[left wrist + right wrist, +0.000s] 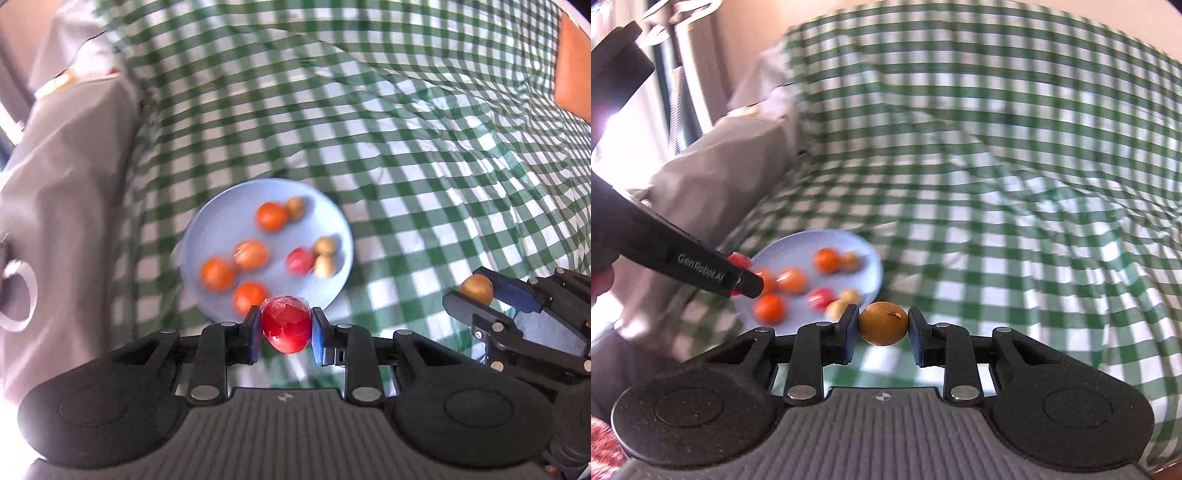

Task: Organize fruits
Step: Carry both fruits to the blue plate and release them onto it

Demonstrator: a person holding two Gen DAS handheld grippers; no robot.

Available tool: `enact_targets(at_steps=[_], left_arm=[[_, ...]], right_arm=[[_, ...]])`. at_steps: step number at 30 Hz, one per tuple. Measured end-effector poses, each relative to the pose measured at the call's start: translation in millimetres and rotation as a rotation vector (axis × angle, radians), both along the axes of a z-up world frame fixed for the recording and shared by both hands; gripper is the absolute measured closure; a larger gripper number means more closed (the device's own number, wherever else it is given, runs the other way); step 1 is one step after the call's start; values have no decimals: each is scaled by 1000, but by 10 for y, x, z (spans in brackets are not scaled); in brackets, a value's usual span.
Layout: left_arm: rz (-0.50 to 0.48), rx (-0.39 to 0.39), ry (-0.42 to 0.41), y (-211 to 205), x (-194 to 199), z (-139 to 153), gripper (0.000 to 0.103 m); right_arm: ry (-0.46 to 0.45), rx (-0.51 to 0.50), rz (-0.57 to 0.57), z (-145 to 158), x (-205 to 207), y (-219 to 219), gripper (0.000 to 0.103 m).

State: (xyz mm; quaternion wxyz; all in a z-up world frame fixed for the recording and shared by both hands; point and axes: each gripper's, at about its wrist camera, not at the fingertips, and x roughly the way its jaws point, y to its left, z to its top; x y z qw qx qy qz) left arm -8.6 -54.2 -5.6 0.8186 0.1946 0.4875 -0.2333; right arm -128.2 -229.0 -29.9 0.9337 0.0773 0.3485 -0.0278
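Green-checked cloth (424,155) is covering the bench, wrinkled, with wide free room right of and beyond the blue plate (225,218). Left tongs (285,330) are gripping a red fruit (286,328) in clear wrap, hovering at the plate's near rim. Right tongs (883,325) are pinching a brown fruit (883,323), sitting just right of the plate. Plate is carrying blurred orange, red and tan fruits, crowding its near half. Grey fabric (62,206) is bounding the left edge, close to the plate.
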Motion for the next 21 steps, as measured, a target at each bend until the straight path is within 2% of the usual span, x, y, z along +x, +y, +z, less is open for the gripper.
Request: enact_targets(at_steps=[4,10,14,21], left_arm=[[44,-21,-2,363,-106,49,73],[85,-46,-18,607,-84,92,73],[94,-43,-19,611,47,53,73],[101,-9,-5,346,521,-208,73]], right_arm=[[9,-17,52,79,-104,352,73],[16,-56,97,131,-111,644,73],[19,-67,99,138,-11,667,73],[40,-92,96,-70,483,562,73]])
